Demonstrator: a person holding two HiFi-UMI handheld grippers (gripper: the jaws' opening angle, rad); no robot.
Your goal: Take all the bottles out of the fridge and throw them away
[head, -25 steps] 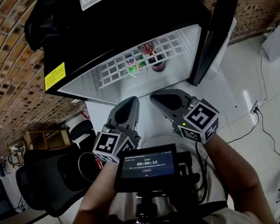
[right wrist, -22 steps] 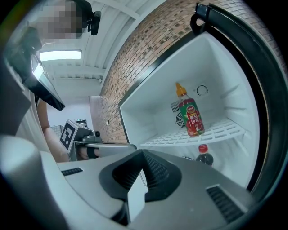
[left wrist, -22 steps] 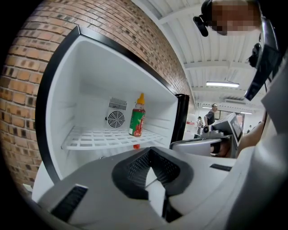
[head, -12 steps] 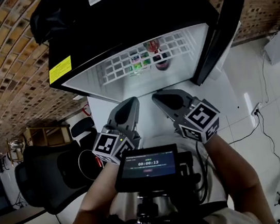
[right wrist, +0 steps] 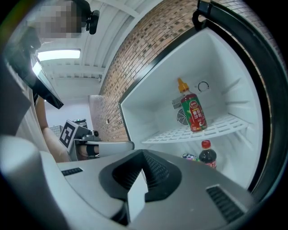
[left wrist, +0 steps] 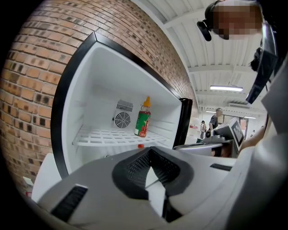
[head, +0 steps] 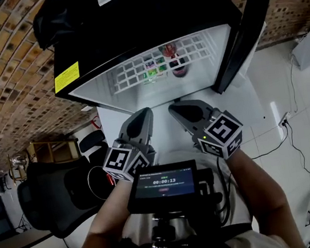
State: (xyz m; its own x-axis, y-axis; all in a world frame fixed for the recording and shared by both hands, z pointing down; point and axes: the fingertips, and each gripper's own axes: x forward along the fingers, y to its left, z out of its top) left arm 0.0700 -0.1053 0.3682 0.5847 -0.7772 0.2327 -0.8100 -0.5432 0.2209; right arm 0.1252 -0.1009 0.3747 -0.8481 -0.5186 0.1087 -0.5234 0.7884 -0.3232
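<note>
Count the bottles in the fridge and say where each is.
2 for sure: an orange-capped bottle upright on the wire shelf, a dark red-capped bottle below it. A colourful thing beside the dark one is half hidden, maybe a third.

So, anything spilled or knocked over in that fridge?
Nothing stands out. The green-labelled bottle stands upright on the wire shelf, the dark bottle upright below it, and no spill shows; the colourful item beside it is unclear.

One orange-capped bottle (right wrist: 193, 112), one dark bottle (right wrist: 207, 157)
</note>
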